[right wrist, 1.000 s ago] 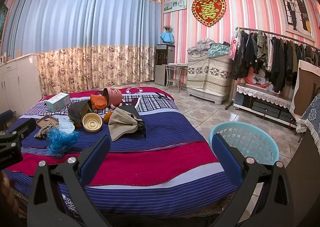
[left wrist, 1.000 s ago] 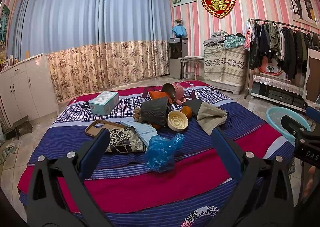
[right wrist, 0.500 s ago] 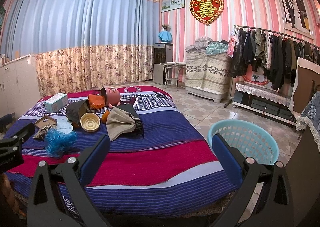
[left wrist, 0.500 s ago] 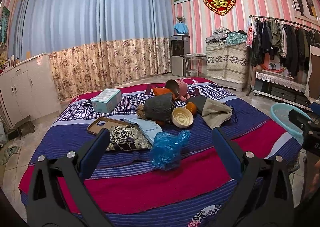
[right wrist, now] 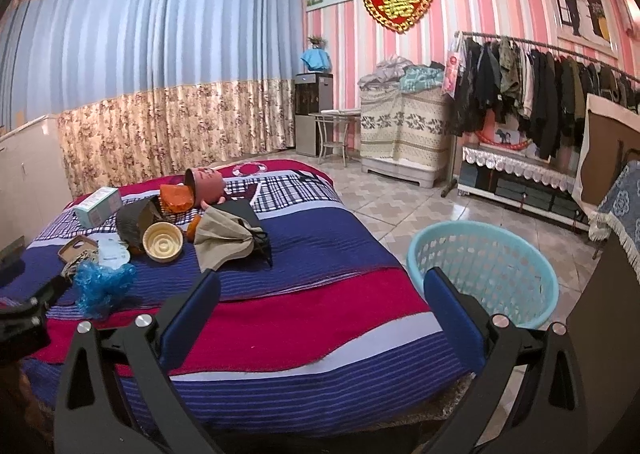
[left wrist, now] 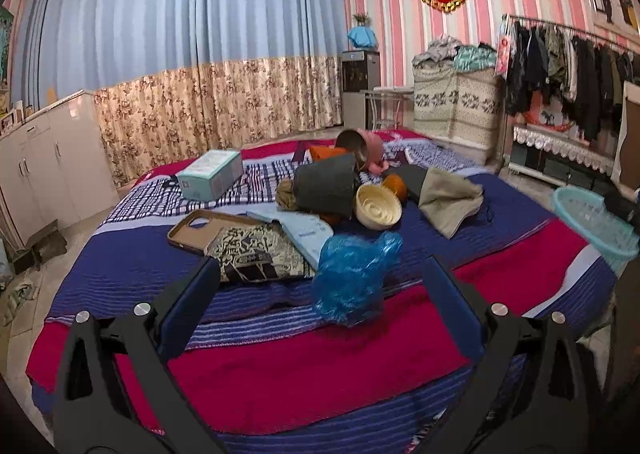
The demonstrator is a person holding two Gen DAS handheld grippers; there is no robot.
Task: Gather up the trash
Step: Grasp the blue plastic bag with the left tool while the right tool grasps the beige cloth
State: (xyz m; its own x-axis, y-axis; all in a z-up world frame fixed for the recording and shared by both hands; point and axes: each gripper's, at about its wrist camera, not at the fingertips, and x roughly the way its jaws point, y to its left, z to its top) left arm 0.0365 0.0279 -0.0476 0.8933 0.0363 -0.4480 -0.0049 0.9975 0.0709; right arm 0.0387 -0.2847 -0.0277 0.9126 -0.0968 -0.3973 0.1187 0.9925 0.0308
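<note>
**A:** Two views, left wrist first. What does it show?

**B:** The left gripper (left wrist: 320,294) hangs over the near edge of the bed (left wrist: 304,366), jaws spread wide, nothing between them. The crumpled blue plastic bag (left wrist: 354,278) sits straight ahead, almost centred between the fingers, just beyond their tips. It's a loose lump, no clear long axis, slightly taller than wide. Behind it lie a patterned pouch (left wrist: 256,254), a phone case (left wrist: 200,230), a cream bowl (left wrist: 378,206) and a box (left wrist: 210,174).

**A:** And the basket?

**B:** The light blue basket (left wrist: 592,222) stands on the floor off the bed's right edge, well apart from the bag.

**A:** Right wrist view?

**B:** The right gripper (right wrist: 320,294) is also wide open and empty. Here the bag (right wrist: 102,288) is far to its left, close to the left gripper's tip at the frame edge, while the basket (right wrist: 484,274) sits just beyond its right finger.

**A:** So who takes the bag?

**B:** I'd judge the left hand is clearly nearer; a short push forward and a close should catch it, then a swing right to the basket
</note>
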